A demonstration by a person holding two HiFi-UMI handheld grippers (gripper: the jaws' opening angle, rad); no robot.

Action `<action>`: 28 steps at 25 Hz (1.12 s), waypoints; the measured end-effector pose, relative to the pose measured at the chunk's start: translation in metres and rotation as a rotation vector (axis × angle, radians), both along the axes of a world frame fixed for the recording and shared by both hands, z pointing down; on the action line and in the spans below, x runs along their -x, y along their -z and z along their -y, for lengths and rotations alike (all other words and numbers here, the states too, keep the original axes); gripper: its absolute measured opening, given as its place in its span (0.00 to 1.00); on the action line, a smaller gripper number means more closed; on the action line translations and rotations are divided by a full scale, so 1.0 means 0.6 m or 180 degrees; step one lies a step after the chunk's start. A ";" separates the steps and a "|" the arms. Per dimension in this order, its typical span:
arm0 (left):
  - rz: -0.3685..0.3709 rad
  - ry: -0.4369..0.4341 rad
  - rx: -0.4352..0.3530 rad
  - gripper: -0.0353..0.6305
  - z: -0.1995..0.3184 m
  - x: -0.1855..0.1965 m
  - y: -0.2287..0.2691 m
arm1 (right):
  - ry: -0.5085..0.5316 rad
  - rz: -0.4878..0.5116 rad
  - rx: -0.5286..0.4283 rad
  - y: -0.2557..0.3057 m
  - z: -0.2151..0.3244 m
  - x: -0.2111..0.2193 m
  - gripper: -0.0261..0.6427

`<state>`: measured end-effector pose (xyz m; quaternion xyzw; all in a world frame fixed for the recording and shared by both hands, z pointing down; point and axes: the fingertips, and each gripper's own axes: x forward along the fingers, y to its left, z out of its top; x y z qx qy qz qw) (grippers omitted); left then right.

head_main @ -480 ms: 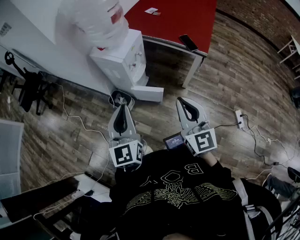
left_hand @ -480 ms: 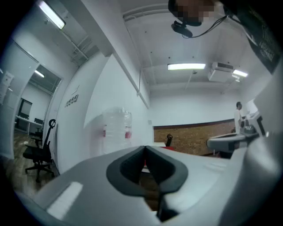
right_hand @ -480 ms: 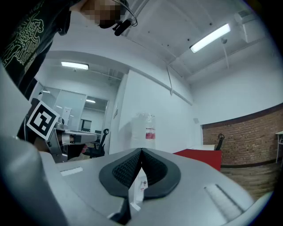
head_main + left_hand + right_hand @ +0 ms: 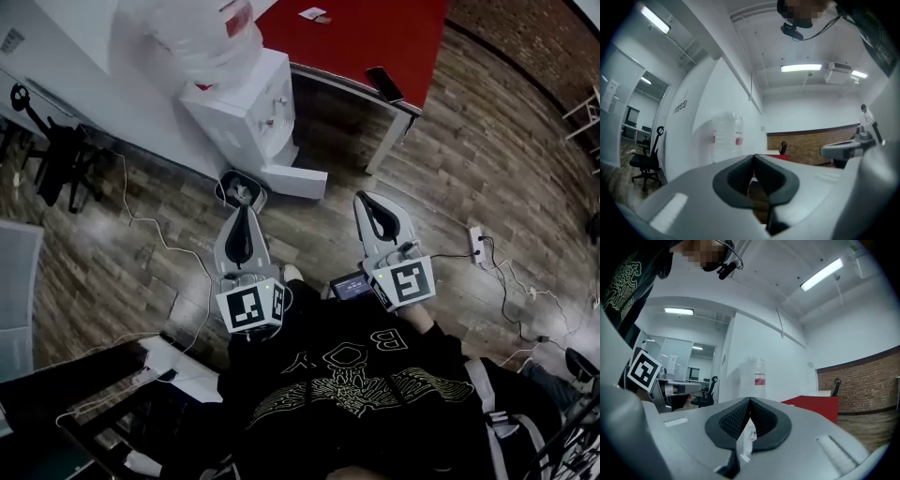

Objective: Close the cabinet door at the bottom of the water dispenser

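Mostly behind closed left claw: lower half of water dispenser.

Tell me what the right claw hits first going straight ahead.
Probably the water dispenser: its white front shows through the right claw, bottle just above. Nothing nearer in line, though depth is unclear.

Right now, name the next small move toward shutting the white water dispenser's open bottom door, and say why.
Probably ease the right gripper forward to the free edge of the white cabinet door. That door stands swung out from the white water dispenser, and this gripper hangs short of it.
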<state>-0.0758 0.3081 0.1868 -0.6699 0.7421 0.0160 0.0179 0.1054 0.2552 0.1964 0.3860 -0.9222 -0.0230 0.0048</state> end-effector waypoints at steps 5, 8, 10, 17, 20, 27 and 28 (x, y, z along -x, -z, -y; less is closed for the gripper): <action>0.0026 -0.0033 -0.0005 0.06 0.050 0.041 0.006 | -0.0032 -0.0040 0.0062 -0.008 0.044 0.039 0.03; 0.0040 -0.0116 -0.0034 0.06 0.080 0.061 0.011 | -0.0097 -0.0050 0.0083 -0.009 0.069 0.060 0.03; 0.0047 -0.0205 -0.0078 0.06 0.101 0.072 0.013 | -0.0136 -0.0068 0.0076 -0.010 0.086 0.075 0.03; 0.0112 -0.0320 -0.0065 0.06 0.189 0.097 0.002 | -0.0179 -0.0134 0.0157 -0.035 0.149 0.111 0.03; 0.0102 -0.0295 -0.0038 0.06 0.240 0.094 -0.004 | -0.0086 -0.0150 0.0198 -0.041 0.197 0.116 0.03; 0.0058 -0.0181 -0.0025 0.06 0.346 0.108 -0.018 | 0.0131 -0.0223 0.0275 -0.061 0.318 0.135 0.03; 0.0054 -0.0163 -0.0015 0.06 0.359 0.110 -0.022 | 0.0172 -0.0253 0.0274 -0.067 0.332 0.138 0.03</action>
